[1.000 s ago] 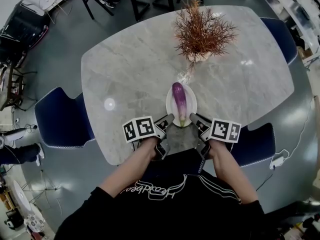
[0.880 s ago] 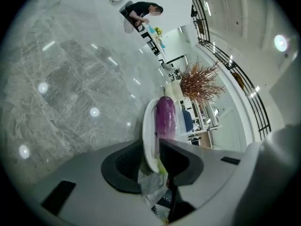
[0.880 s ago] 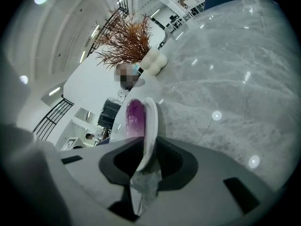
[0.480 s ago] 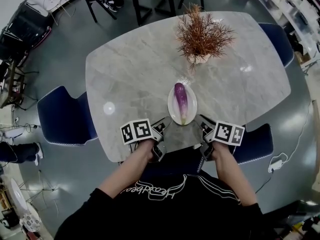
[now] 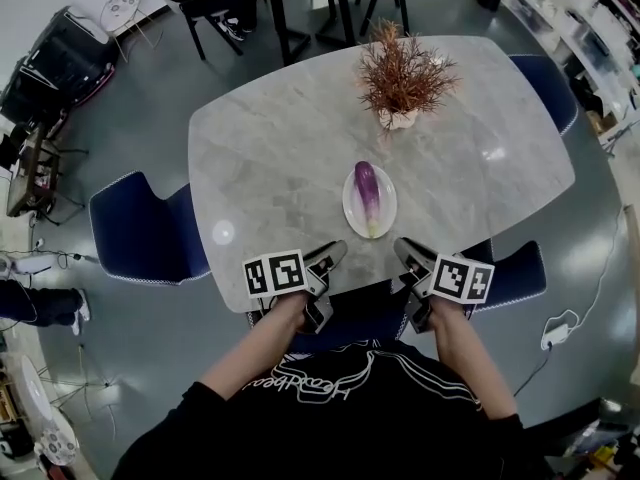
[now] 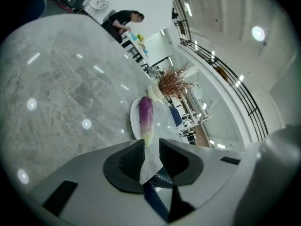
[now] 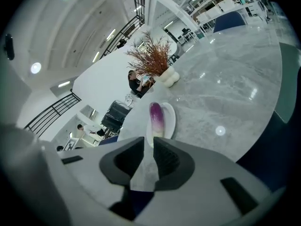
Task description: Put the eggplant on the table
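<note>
Eggplant (image 5: 368,196): lies on a white plate (image 5: 349,204) on the near half of the grey marble table (image 5: 280,158), so it is not yet on the tabletop itself.
Long axis: runs straight away from the person; the pale greenish stem end points back at the grippers and the purple end points toward the dried-branch plant (image 5: 403,73).
Look of it: slim and short, glossy, purple fading to whitish-green at the near end. It seems to sit along the plate's length and stays inside the rim.
Direction from the jaws: ahead of both grippers and between them. In the left gripper view the eggplant (image 6: 146,117) shows just above the jaw gap, and in the right gripper view (image 7: 156,118) likewise.
Nearer hand: I cannot tell. In the head view it sits about midway between the two, clear of both.
Left gripper (image 5: 336,253): held at the near table edge; its jaws stand a narrow slit apart with nothing between them, only table and a blue chair seat showing through.
Right gripper (image 5: 404,251): mirrors it at the same edge, with the same narrow gap, and is also empty.
Judgement: the gap looks thinner than the eggplant, so either gripper would need to widen before closing across the body. A grasp across the short axis suits the way it lies.
Free space: bare marble lies on both sides of the plate.
Surroundings: blue chairs (image 5: 140,230) ring the table.
</note>
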Available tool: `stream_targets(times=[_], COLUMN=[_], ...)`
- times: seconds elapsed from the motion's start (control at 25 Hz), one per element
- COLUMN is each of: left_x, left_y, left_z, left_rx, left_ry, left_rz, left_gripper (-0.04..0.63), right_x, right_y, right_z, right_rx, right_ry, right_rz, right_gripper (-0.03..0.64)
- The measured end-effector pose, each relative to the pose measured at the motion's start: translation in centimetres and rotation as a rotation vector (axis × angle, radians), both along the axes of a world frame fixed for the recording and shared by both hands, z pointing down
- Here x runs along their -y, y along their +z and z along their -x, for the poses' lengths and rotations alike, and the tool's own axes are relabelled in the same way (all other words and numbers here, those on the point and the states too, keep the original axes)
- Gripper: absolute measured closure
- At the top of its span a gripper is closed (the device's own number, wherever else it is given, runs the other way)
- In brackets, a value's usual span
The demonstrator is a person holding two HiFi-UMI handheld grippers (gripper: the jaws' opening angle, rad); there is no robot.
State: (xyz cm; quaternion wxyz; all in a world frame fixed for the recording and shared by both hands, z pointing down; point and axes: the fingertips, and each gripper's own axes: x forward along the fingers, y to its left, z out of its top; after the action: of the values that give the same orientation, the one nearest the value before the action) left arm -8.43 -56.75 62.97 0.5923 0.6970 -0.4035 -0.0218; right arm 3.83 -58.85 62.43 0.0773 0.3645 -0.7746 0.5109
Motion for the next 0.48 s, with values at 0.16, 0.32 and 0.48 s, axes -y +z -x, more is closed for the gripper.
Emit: stream_targets(times=[0.16,0.32,0.48], left_x=[-3.2,-6.7,-10.5], left_y=[-3.3,-6.4,-10.4], left_z=[-0.2,-0.9,-1.3], left_rx=[0.054,0.068,0.116], left_ry=[0.07,0.151,0.238], left_rz=[-0.138,-0.247,-0.385], left_gripper=[0.508,0.508,0.531], right_x=[-3.5,-6.9,-11.1], right_y=[-3.3,-6.7,-10.8], right_z=[1.3,2.1,3.6], right_rx=[0.077,0.085,0.116], right_ry=[-0.017,-0.067,-0.172], right_rz=[-0.056,-0.184,-0.3], right_gripper=[0.551,0.551,0.552])
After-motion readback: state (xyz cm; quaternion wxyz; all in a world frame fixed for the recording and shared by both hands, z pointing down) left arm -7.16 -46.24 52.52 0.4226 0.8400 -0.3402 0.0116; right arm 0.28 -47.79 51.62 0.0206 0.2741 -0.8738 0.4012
